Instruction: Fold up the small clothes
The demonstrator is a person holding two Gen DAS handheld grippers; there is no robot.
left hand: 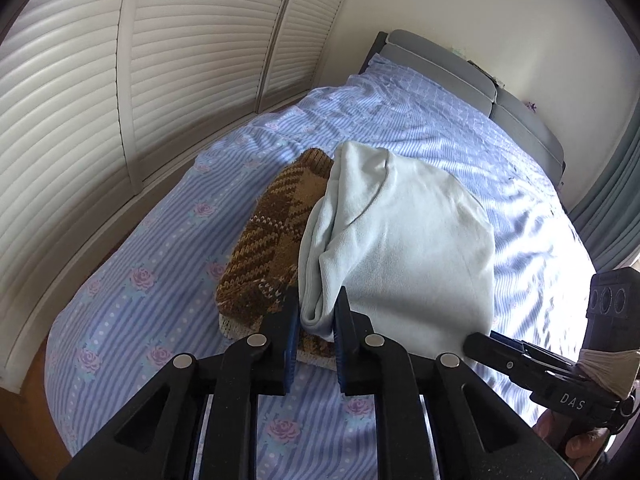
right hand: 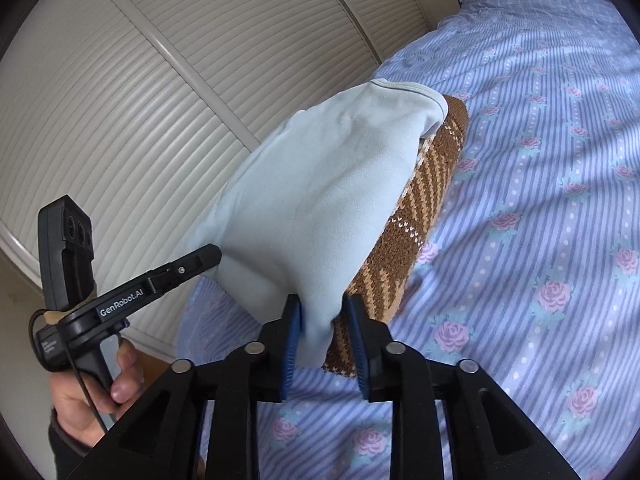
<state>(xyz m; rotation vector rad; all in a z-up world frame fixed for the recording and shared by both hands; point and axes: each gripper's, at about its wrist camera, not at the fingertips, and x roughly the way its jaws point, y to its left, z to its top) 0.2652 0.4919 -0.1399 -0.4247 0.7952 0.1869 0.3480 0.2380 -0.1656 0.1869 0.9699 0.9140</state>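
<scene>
A pale blue garment [left hand: 404,240], folded over, hangs between both grippers above a folded brown patterned knit [left hand: 266,240] that lies on the bed. My left gripper [left hand: 318,312] is shut on the garment's near left corner. My right gripper [right hand: 322,320] has its jaws partly apart with the garment's other near corner [right hand: 320,332] pinched loosely between them. In the right wrist view the blue garment [right hand: 328,184] drapes over the knit [right hand: 416,208]. The right gripper also shows in the left wrist view [left hand: 476,340], and the left gripper shows in the right wrist view [right hand: 212,256], both at the garment's edge.
The bed has a blue striped sheet with pink roses [left hand: 152,280], also in the right wrist view [right hand: 540,240]. White louvred wardrobe doors [left hand: 120,100] run along the bed's left side. A grey headboard [left hand: 500,96] stands at the far end.
</scene>
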